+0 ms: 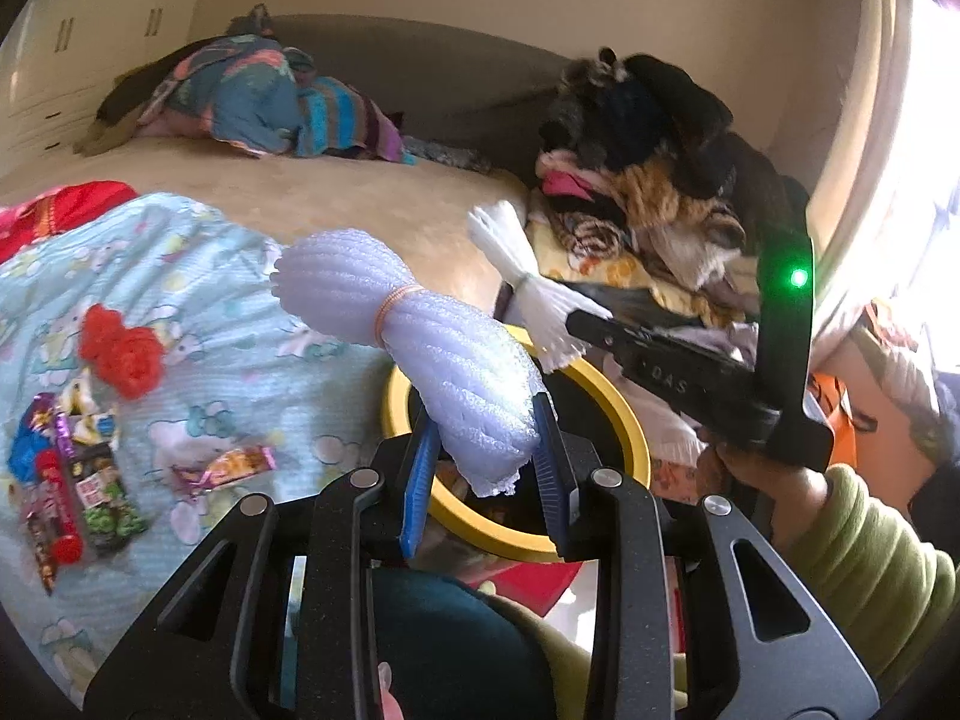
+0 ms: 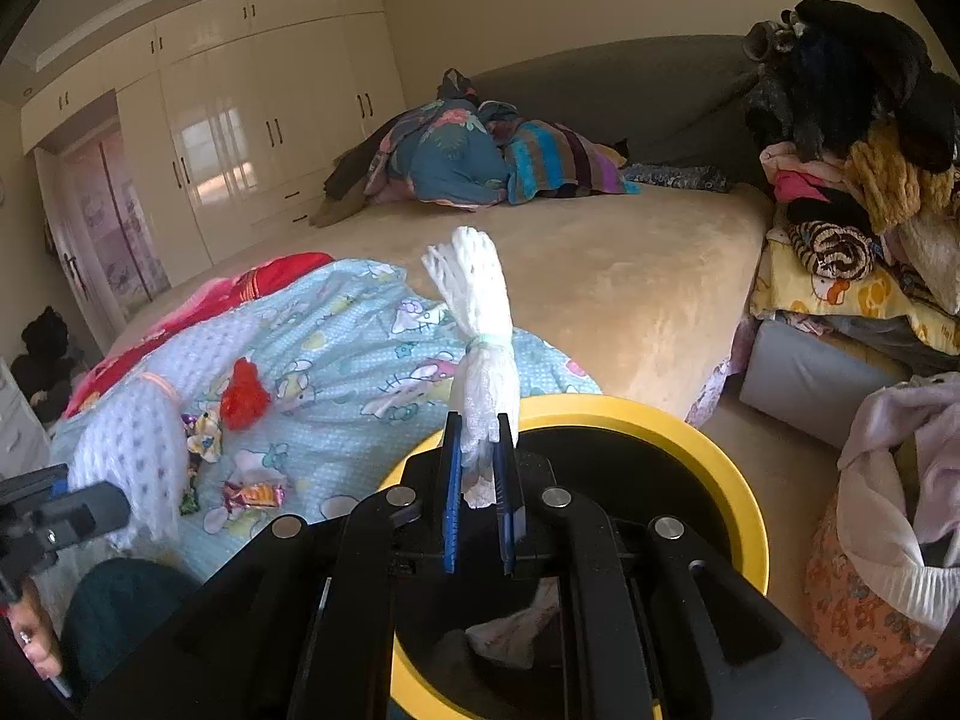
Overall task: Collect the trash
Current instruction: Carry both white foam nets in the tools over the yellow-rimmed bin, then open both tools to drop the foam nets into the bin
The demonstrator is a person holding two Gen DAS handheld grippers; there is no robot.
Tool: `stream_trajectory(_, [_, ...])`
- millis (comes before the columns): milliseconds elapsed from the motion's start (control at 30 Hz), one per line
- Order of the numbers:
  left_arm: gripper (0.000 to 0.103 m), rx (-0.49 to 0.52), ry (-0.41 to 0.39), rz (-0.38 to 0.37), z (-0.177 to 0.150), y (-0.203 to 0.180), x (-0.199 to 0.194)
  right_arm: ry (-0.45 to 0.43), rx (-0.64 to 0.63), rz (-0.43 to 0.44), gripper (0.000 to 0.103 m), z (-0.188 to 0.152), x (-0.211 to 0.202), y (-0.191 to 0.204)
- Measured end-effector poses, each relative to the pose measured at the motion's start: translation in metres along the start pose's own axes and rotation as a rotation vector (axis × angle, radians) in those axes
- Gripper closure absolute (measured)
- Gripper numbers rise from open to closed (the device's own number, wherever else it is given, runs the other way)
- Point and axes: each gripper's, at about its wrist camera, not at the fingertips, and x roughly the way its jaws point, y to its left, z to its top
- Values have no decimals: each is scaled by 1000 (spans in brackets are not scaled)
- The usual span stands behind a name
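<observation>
left fingers (image 1: 486, 468) clamp a pale foam-net roll tied with an orange band (image 1: 414, 348); right fingers (image 2: 480, 480) pinch a white tied foam-net bundle (image 2: 480, 324). below both: yellow-rimmed black bin (image 2: 708, 456).

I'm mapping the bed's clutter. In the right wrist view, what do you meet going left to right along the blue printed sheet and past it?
Red crumpled piece → candy wrapper → white foam bundle in the right gripper → yellow-rimmed bin → floral laundry basket.

Black tongs (image 1: 486, 468) with blue pads (image 1: 417, 480); ribbed, seemingly green sleeve (image 1: 864, 564).
</observation>
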Motion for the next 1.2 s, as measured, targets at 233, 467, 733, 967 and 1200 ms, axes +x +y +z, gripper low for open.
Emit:
stream_trajectory(233, [79,22,53,-47,-3,-12,24,24,31,-23,93,-6,2,-26])
stream_trajectory(467, [79,29,135,-77,-9,-20,58,66,84,-37,93,-18,7,-54])
stream_trajectory(733, [79,65,179,-101,-16,-29,83,93,120,-44,93,-28,10,-76])
stream_trajectory(967, [79,72,205,-102,-16,-29,99,149,84,-18,93,-35,17,-79])
stream_trajectory(1200, [78,74,220,-98,-17,-28,111,185,71,-25,90,-42,25,-81])
